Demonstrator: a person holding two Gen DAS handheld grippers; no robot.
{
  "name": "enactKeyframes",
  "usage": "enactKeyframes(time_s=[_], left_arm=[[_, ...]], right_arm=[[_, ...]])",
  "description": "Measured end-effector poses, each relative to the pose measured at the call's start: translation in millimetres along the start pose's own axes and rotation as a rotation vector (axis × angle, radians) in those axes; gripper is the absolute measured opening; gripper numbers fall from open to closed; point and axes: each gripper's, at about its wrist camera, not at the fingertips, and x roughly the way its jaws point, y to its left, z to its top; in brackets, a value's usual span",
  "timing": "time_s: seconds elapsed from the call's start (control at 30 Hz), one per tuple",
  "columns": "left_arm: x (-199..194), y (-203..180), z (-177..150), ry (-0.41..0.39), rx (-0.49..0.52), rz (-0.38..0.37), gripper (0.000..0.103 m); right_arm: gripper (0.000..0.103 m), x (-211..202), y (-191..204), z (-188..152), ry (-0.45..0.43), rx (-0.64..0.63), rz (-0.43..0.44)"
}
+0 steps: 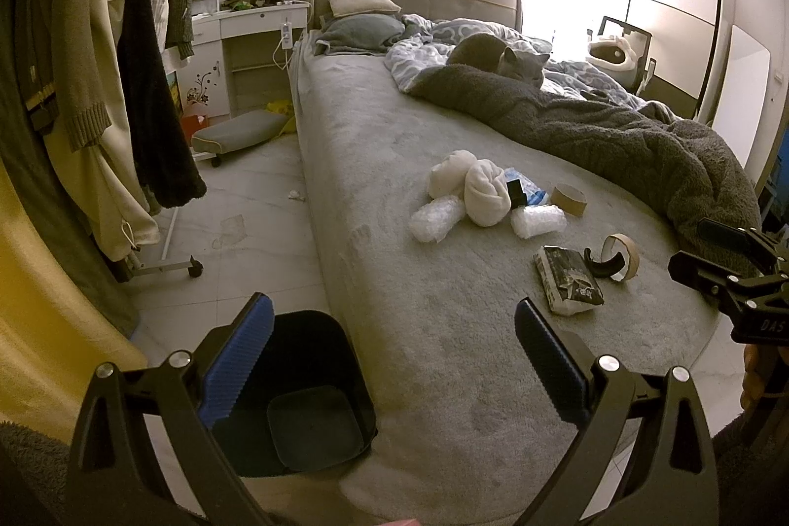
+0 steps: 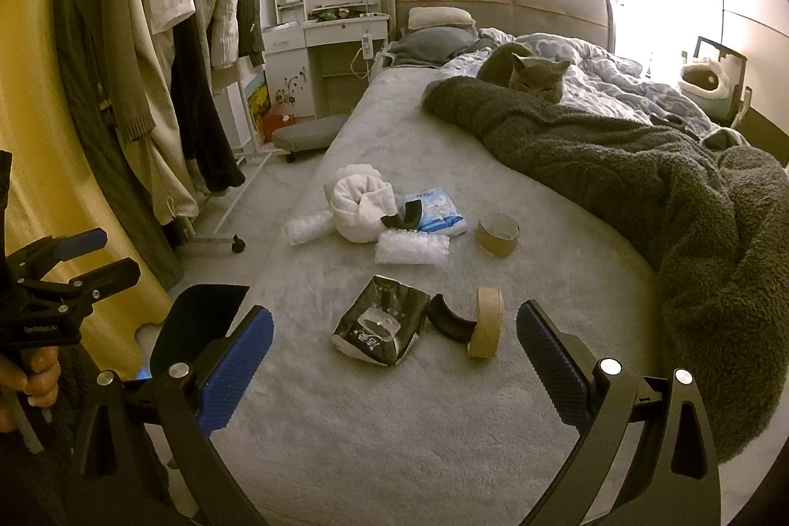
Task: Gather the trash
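Both grippers, left gripper (image 1: 394, 358) and right gripper (image 2: 394, 358), have fingers wide apart over the bed (image 1: 444, 353); black bin (image 1: 315, 393) stands near left, trash farther

Trash items lie scattered on the grey bed (image 2: 375, 427). A crumpled black-and-white wrapper (image 2: 378, 326) lies flat, nearest the foot of the bed. Just beside it, a cardboard tape core (image 2: 485, 321) stands on edge, touching a curved black fragment (image 2: 446, 319). Farther up the bed, a second cardboard tape core (image 2: 498, 234) lies flat, open side up. Two bubble-wrap pieces (image 2: 412, 249) (image 2: 309, 228) flank a rolled white cloth (image 2: 357, 208). A blue-and-white plastic packet (image 2: 436, 210) lies beside the cloth. A black bin (image 1: 305, 388), open and upright, stands on the floor against the bed corner.
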Motion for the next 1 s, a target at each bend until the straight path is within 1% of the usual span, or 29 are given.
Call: enactKeyframes(time_s=[0.63,0.7,0.77,1.0], left_arm=[[0.1,0.0,0.2,0.002,0.000,0.000,0.100],[0.2,0.0,0.1,0.002,-0.001,0.000,0.100],[0.2,-0.1,0.1,0.002,0.000,0.000,0.100],[-0.1,-0.1,0.8,0.003,0.003,0.004,0.100]], right_arm=[[0.100,1.8,1.5,1.4,0.004,-0.002,-0.002],[0.100,3.4,2.8,0.0,0.006,0.000,-0.004],[0.100,4.0,3.1,-10.0,0.006,0.001,-0.006],[0.100,5.7,1.9,-10.8,0.010,0.002,-0.007]])
